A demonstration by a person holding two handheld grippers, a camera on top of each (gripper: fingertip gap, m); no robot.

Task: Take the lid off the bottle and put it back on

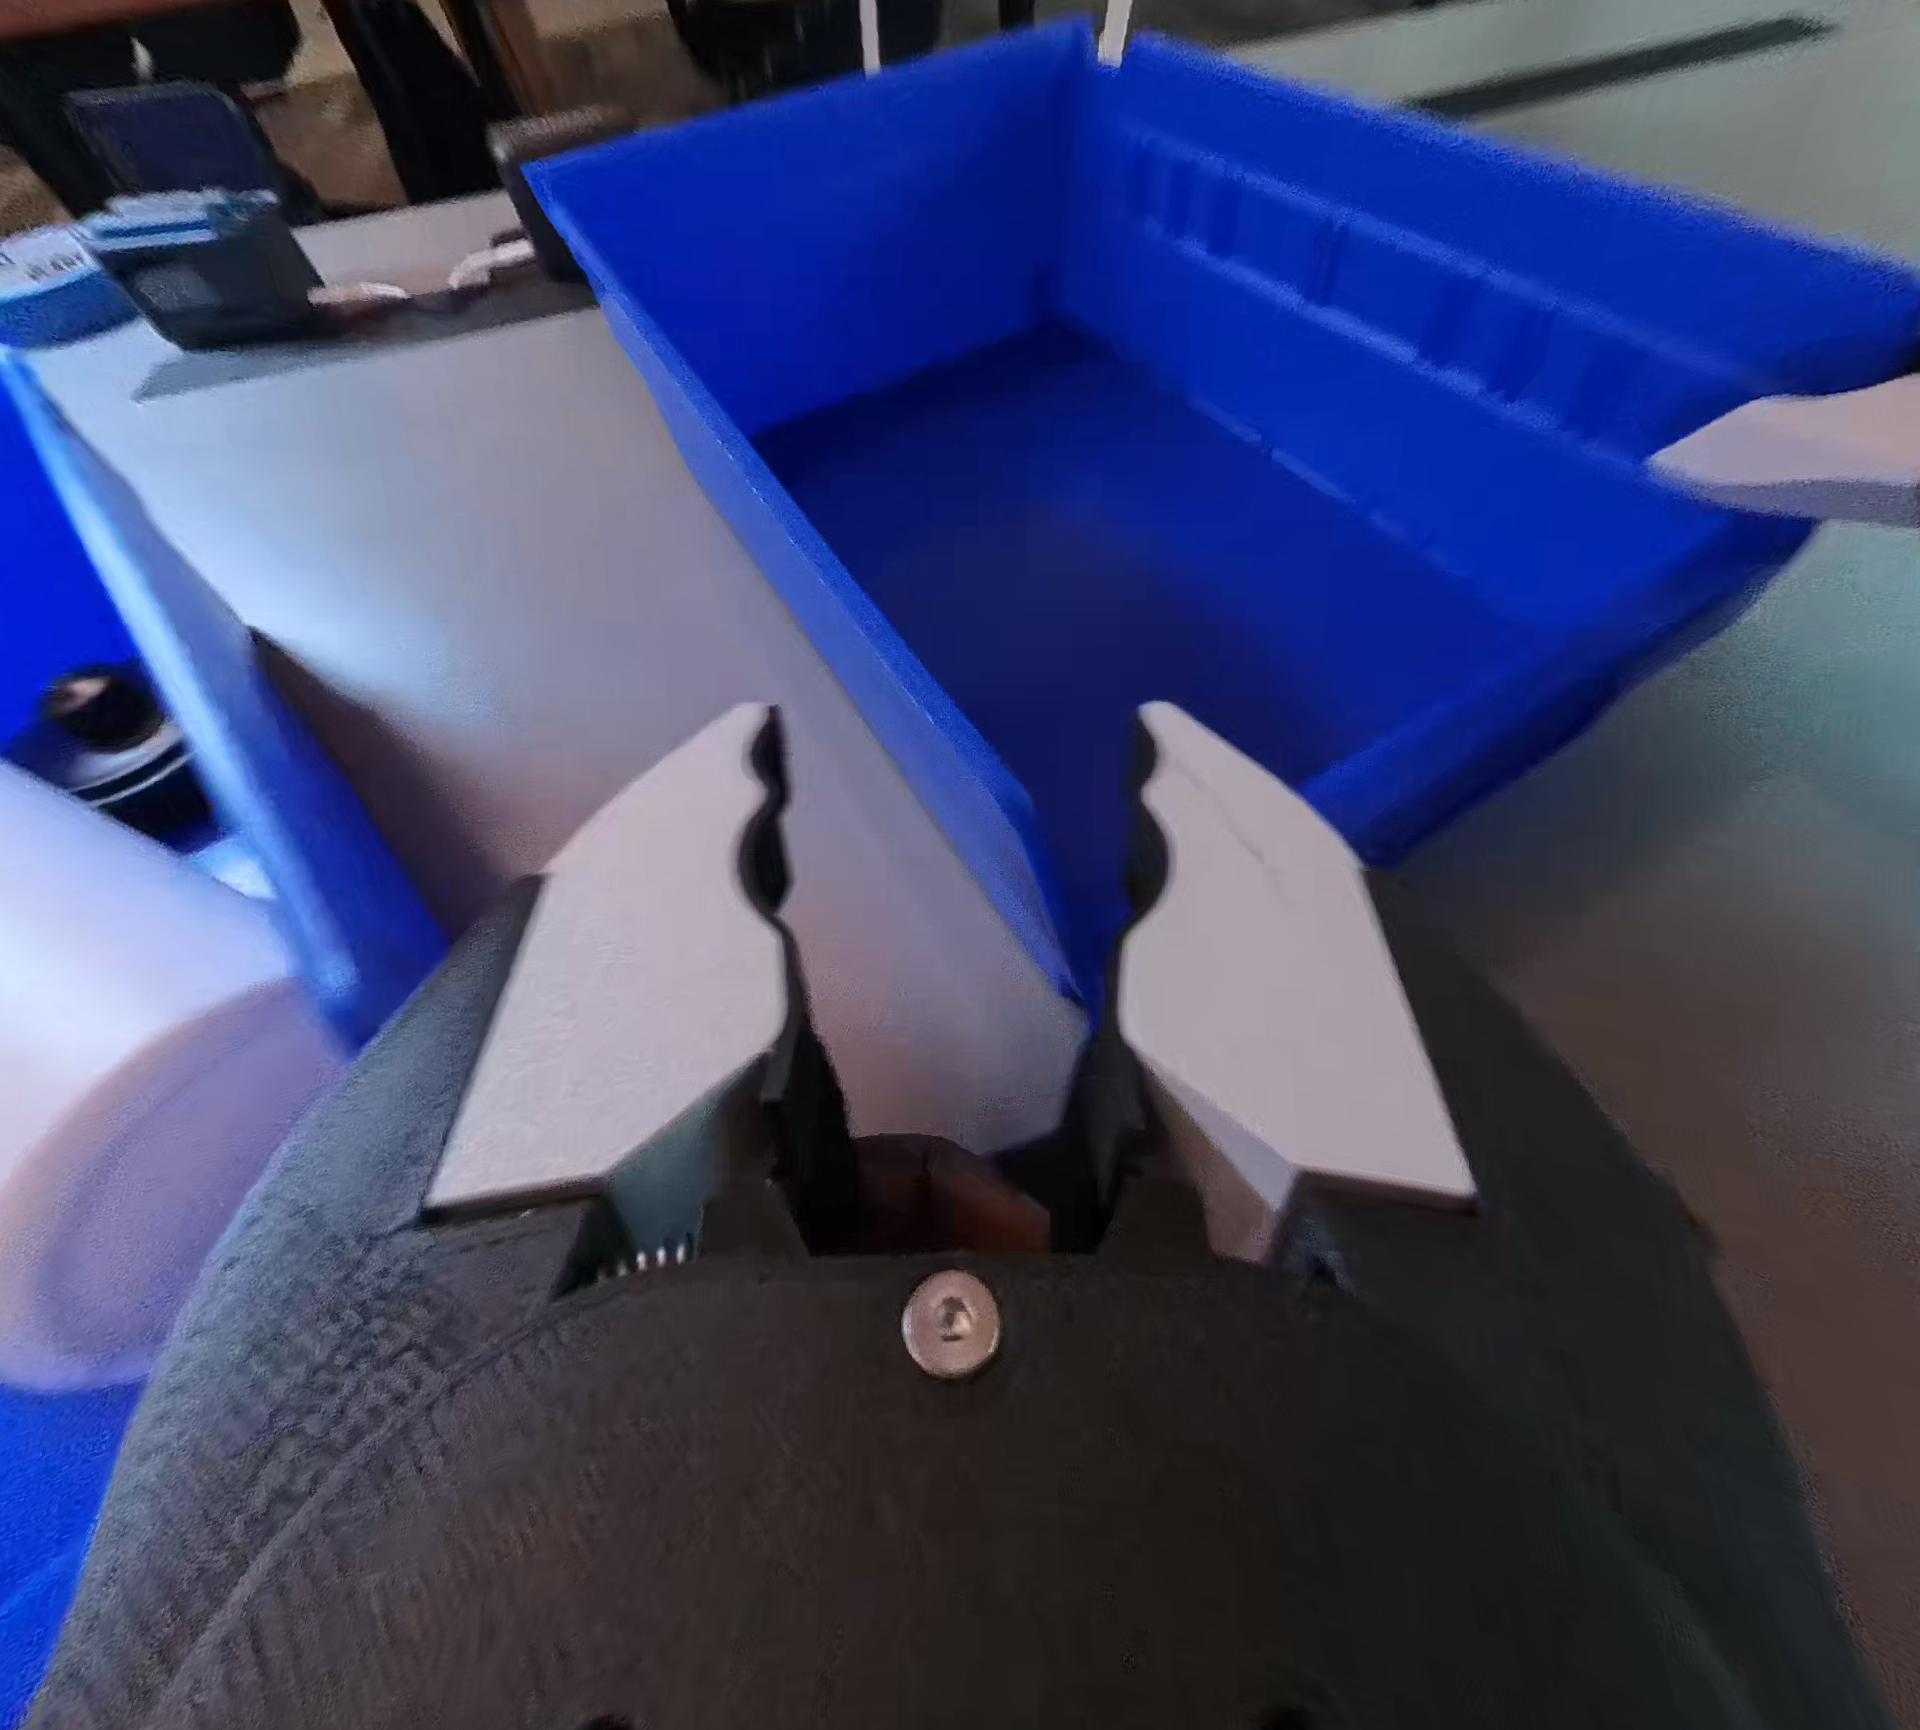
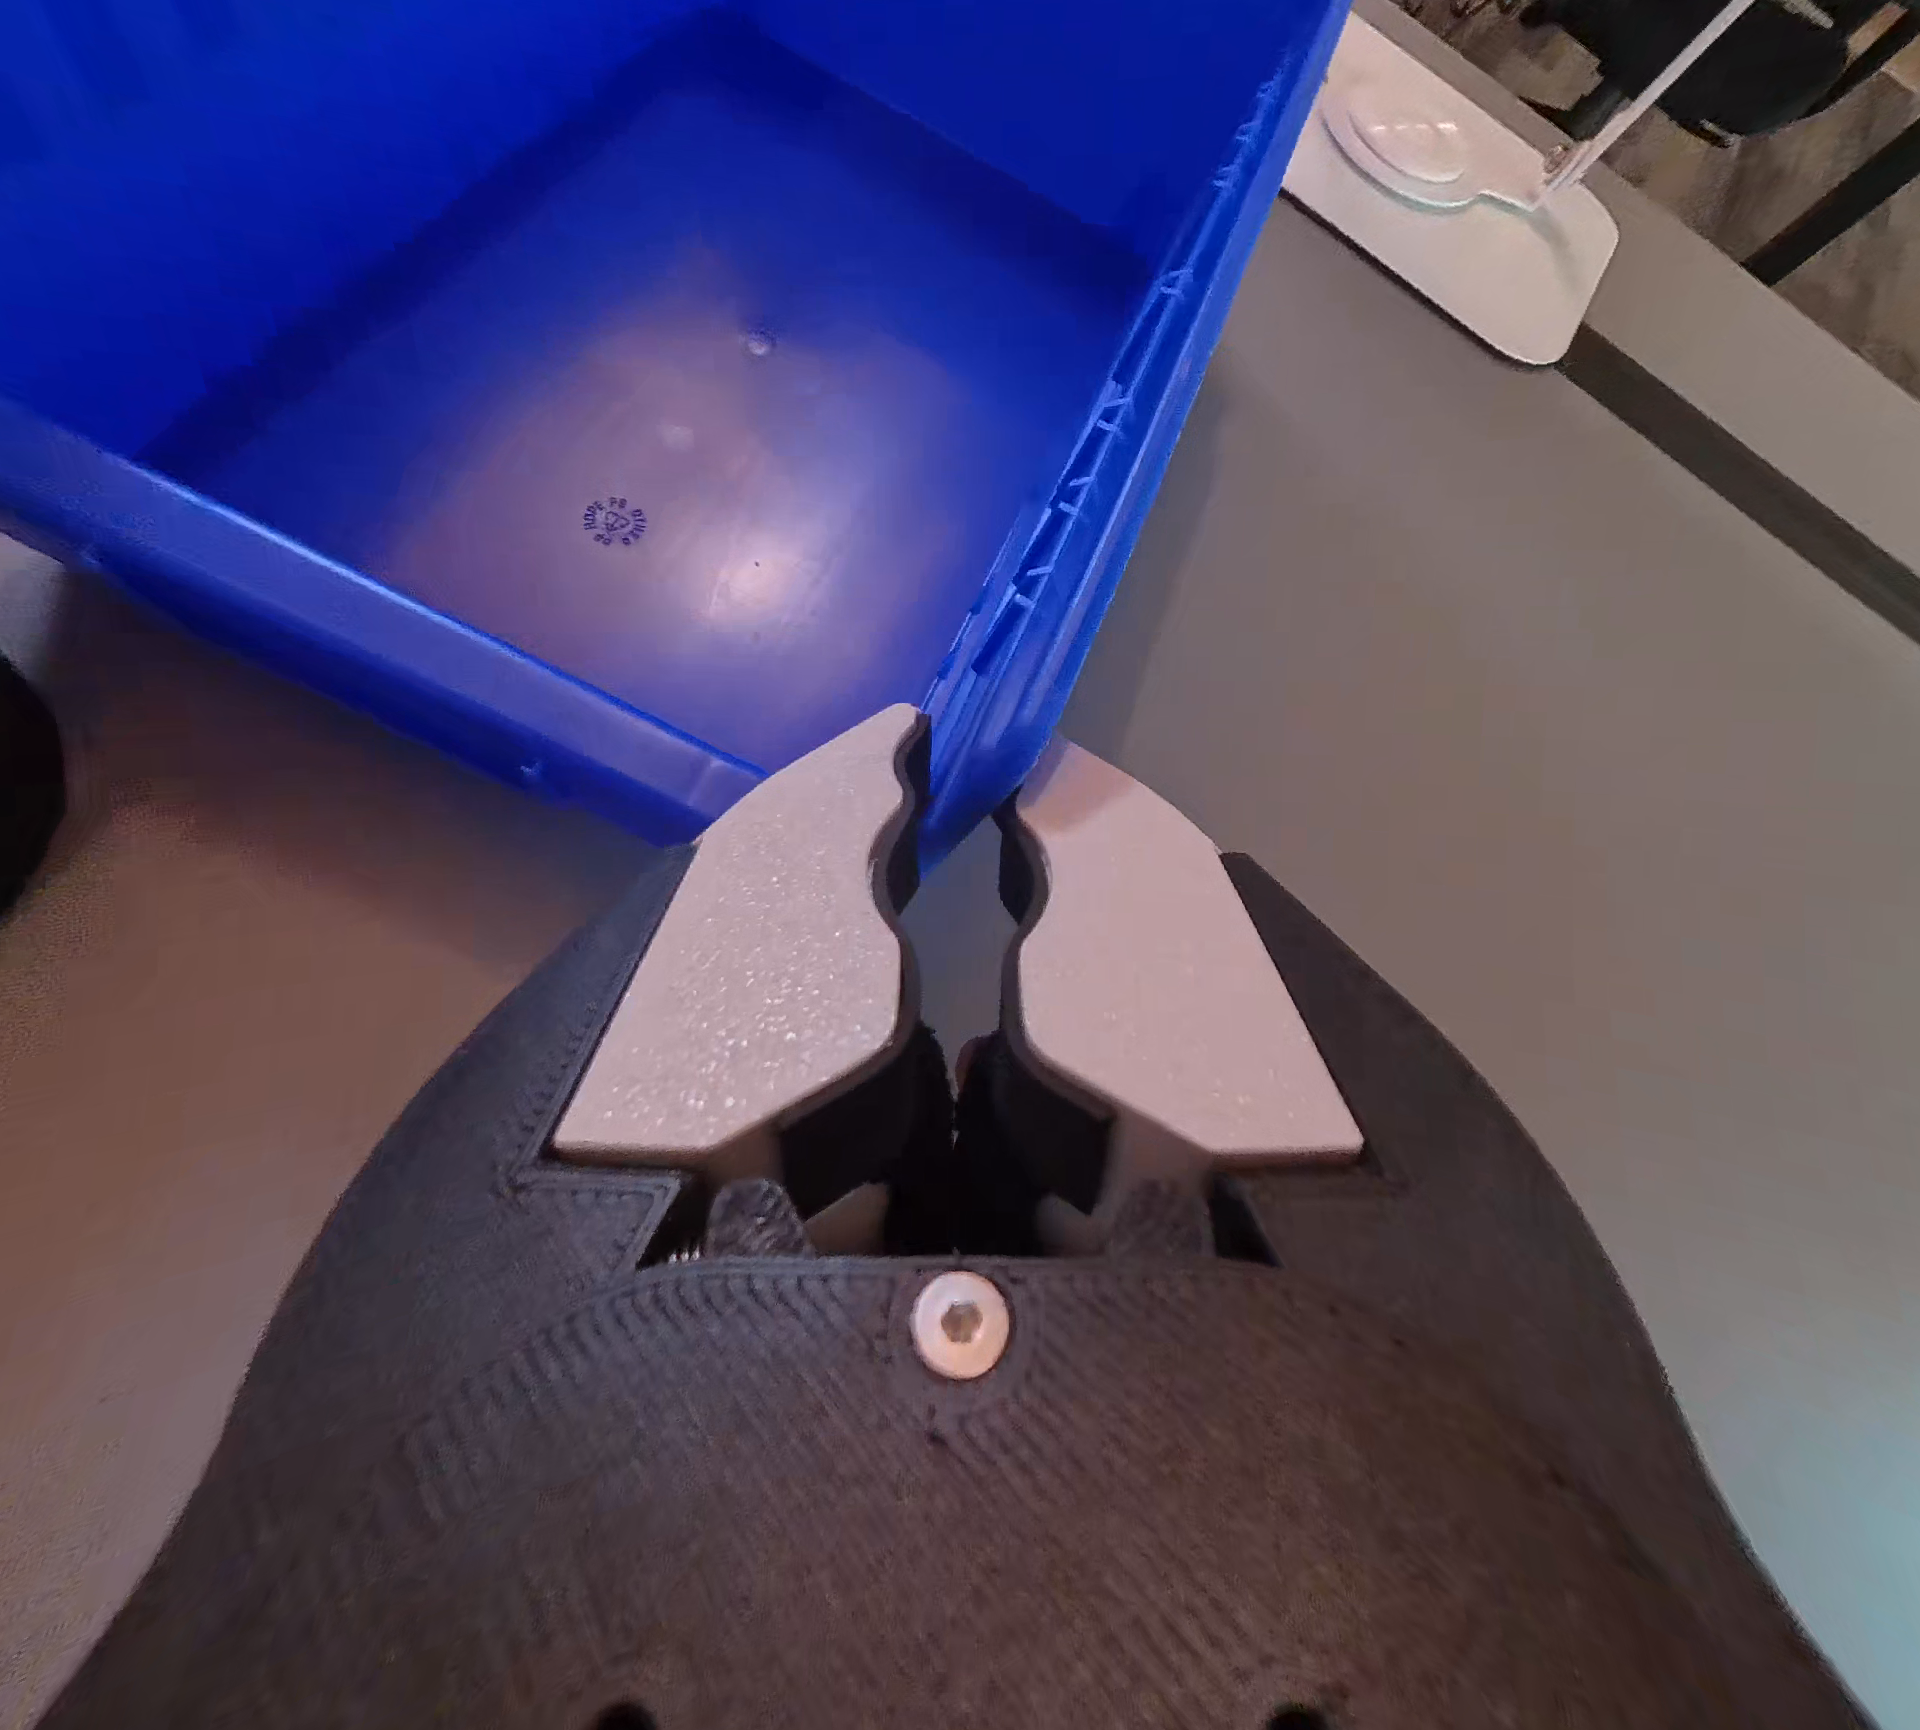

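Your left gripper (image 1: 956, 745) hangs with jaws spread and empty, over the near corner of the blue bin (image 1: 1143, 350), which holds nothing. Your right gripper (image 2: 961, 771) has jaws nearly pressed together — a thin gap, nothing pinched — at the same bin's (image 2: 312, 600) near corner.

The bottle: probably the blurred white body (image 1: 114, 1005) at the left view's lower left, dark lid (image 1: 94, 709) beyond it, inside a second blue bin (image 1: 260, 745) — uncertain.

Risks: reaching blind off-frame could topple the bottle; narrow right jaws won't admit the lid; either gripper may clip a bin wall.
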